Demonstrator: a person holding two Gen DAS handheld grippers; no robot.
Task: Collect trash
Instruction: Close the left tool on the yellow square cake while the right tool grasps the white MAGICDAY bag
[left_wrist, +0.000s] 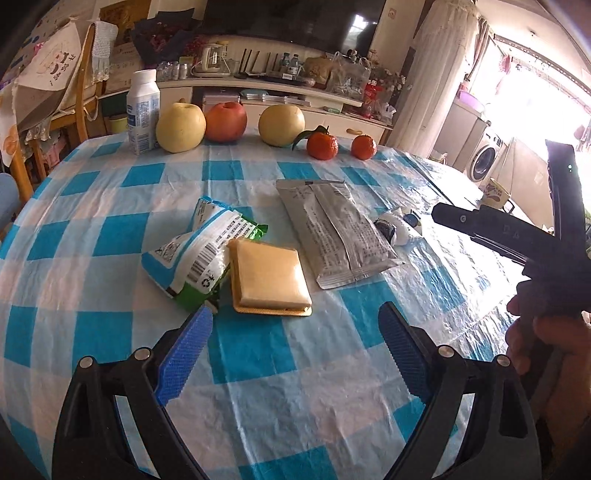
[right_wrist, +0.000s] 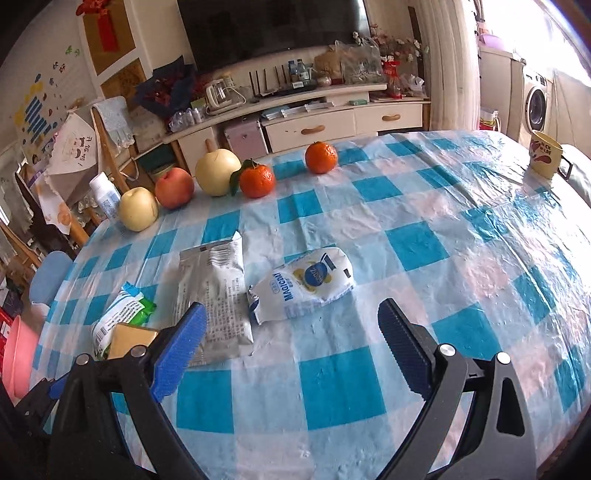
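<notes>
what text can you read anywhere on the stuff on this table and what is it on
"MAGICDAY": white snack wrapper.
"NICK WILDE": yellow mug.
Silver packet, green-and-white wrapper, white bottle: printed text too small to read.

Both wrist views look down, sharing the silver packet (left_wrist: 338, 236).

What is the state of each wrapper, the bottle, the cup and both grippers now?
left gripper: open, empty.
right gripper: open, empty.
green wrapper: crumpled, lying flat.
silver wrapper: flattened, lying on the table.
white wrapper: crumpled, lying on the table.
tan packet: flat, touching the green wrapper.
white bottle: upright, capped.
cup: upright.
</notes>
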